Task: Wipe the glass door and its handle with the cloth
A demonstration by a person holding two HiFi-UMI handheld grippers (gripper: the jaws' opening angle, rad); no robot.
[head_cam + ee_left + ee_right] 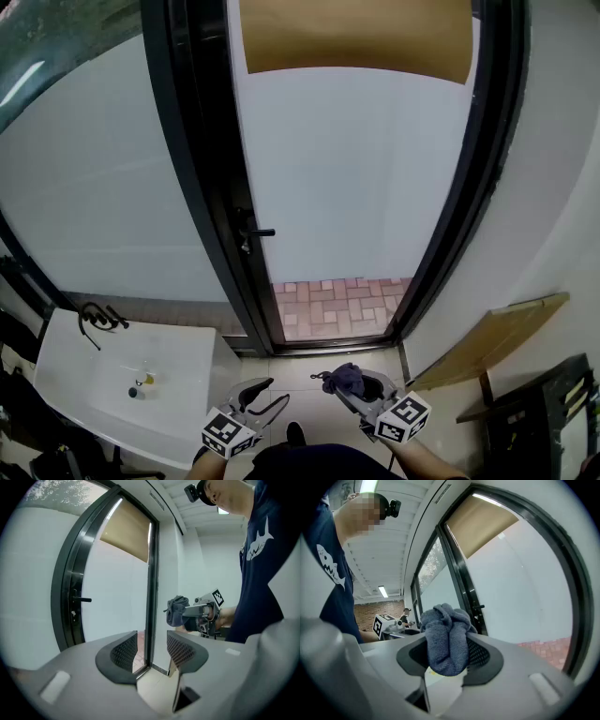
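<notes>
A tall glass door (356, 178) in a black frame stands ahead, its black lever handle (259, 232) on the left stile; the handle (80, 600) also shows in the left gripper view and the handle (479, 606) in the right gripper view. My right gripper (354, 386) is low at the bottom of the head view, shut on a bunched blue-grey cloth (345, 378), (449, 639). The cloth (176, 611) shows from the left too. My left gripper (262, 398), (151, 649) hangs beside it, open and empty. Both grippers are well short of the door.
A white table (112, 375) with a black cable and small items sits at the lower left. A brown board (492, 337) leans on the right wall beside a dark stand (544, 408). A tan blind (356, 37) covers the door's top. Red brick paving (342, 305) lies beyond the glass.
</notes>
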